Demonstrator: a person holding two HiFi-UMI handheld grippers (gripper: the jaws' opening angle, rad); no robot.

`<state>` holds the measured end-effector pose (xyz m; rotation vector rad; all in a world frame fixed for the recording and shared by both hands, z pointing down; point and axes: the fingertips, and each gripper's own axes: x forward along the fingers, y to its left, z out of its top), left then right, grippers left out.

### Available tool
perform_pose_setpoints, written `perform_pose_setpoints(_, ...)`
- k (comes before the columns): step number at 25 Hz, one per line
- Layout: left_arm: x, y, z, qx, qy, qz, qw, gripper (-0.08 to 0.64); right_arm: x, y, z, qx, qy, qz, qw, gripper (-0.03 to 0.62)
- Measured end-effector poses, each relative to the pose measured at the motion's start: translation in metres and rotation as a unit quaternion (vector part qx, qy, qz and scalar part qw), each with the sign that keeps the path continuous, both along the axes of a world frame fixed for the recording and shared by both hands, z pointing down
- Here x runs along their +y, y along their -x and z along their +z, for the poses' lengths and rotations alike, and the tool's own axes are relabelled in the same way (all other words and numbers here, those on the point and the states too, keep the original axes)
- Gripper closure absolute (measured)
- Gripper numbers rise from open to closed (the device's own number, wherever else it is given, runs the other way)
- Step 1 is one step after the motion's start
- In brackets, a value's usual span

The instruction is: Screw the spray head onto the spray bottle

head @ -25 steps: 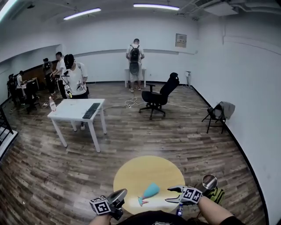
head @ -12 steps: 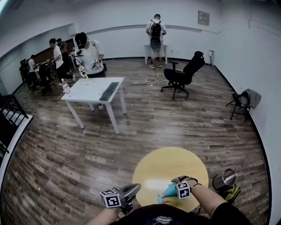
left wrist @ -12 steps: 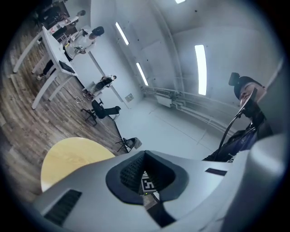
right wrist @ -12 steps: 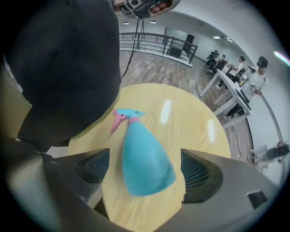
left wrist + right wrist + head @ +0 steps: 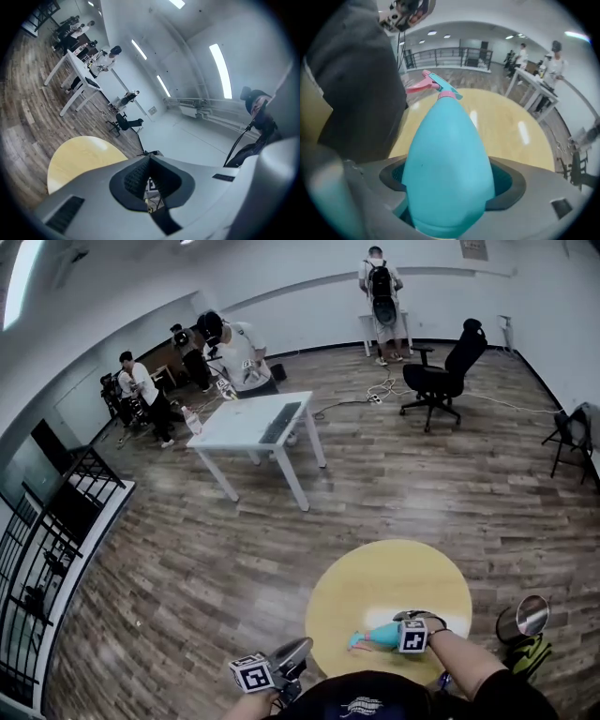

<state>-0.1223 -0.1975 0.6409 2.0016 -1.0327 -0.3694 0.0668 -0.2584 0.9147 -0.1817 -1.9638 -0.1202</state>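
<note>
Round yellow worktop [image 5: 394, 577] on brown wood floor [image 5: 216, 549]. White table [image 5: 239, 423] farther off, black keyboard [image 5: 279, 422] on top, small bottle [image 5: 192, 420] at its corner. Black office chair [image 5: 450, 367] near back wall. Person with backpack [image 5: 380, 282] faces wall. Person in white shirt [image 5: 234, 348] behind white table. Black railing [image 5: 42, 549] at left. Shiny metal bin [image 5: 525, 617] beside worktop.
</note>
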Motion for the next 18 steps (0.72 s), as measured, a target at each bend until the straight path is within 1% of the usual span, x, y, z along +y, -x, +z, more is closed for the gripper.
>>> perform_pose_setpoints(1,-0.005,-0.006,-0.006,-0.005,-0.005,0.008,0.9999,0.541,-0.011,-0.002,-0.032,-0.043,-0.015,0.032,0.998,0.129)
perform_pose_setpoints(2,-0.011,-0.010,-0.011,-0.013,-0.011,0.022,0.9996,0.541,-0.022,-0.005,-0.070,-0.083,-0.036,0.059,0.994,0.129)
perform_pose_setpoints(3,-0.019,-0.014,-0.016,-0.022,-0.017,0.041,0.9988,0.541,-0.031,-0.009,-0.109,-0.115,-0.065,0.079,0.988,0.129)
perform_pose_setpoints(4,-0.029,-0.017,-0.020,-0.028,-0.023,0.062,0.9974,0.541,-0.039,-0.014,-0.149,-0.138,-0.099,0.092,0.981,0.129)
perform_pose_setpoints(5,-0.041,-0.023,-0.027,-0.029,-0.029,0.086,0.9955,0.540,-0.044,-0.020,-0.186,-0.152,-0.138,0.101,0.974,0.129)
perform_pose_setpoints(7,-0.069,-0.044,-0.051,-0.010,-0.038,0.143,0.9890,0.537,-0.050,-0.035,-0.251,-0.158,-0.217,0.110,0.957,0.129)
perform_pose_setpoints(8,-0.080,-0.060,-0.066,0.004,-0.040,0.180,0.9828,0.503,-0.052,-0.042,-0.277,-0.154,-0.254,0.115,0.948,0.129)
perform_pose_setpoints(9,-0.087,-0.079,-0.083,0.017,-0.043,0.225,0.9734,0.403,-0.053,-0.048,-0.297,-0.145,-0.287,0.118,0.940,0.129)
perform_pose_setpoints(10,-0.089,-0.101,-0.102,0.027,-0.047,0.274,0.9603,0.330,-0.052,-0.054,-0.312,-0.131,-0.314,0.120,0.933,0.129)
perform_pose_setpoints(11,-0.087,-0.122,-0.118,0.034,-0.052,0.321,0.9449,0.247,-0.049,-0.057,-0.322,-0.115,-0.335,0.119,0.928,0.129)
perform_pose_setpoints(12,-0.083,-0.141,-0.127,0.035,-0.051,0.361,0.9305,0.183,-0.045,-0.058,-0.326,-0.096,-0.350,0.115,0.925,0.129)
perform_pose_setpoints(13,-0.079,-0.157,-0.128,0.025,-0.045,0.388,0.9201,0.179,-0.040,-0.057,-0.327,-0.080,-0.359,0.109,0.924,0.129)
perform_pose_setpoints(14,-0.076,-0.170,-0.123,-0.003,-0.045,0.404,0.9138,0.179,-0.035,-0.055,-0.325,-0.068,-0.361,0.108,0.924,0.129)
perform_pose_setpoints(15,-0.076,-0.179,-0.115,-0.044,-0.050,0.411,0.9092,0.189,-0.031,-0.055,-0.324,-0.062,-0.359,0.112,0.924,0.129)
perform_pose_setpoints(16,-0.076,-0.184,-0.108,-0.081,-0.058,0.416,0.9039,0.243,-0.029,-0.055,-0.324,-0.062,-0.355,0.121,0.925,0.129)
perform_pose_setpoints(17,-0.074,-0.187,-0.103,-0.101,-0.063,0.423,0.8983,0.341,-0.027,-0.055,-0.324,-0.061,-0.351,0.128,0.926,0.129)
perform_pose_setpoints(18,-0.071,-0.187,-0.100,-0.105,-0.065,0.433,0.8928,0.367,-0.025,-0.055,-0.325,-0.059,-0.348,0.130,0.926,0.132)
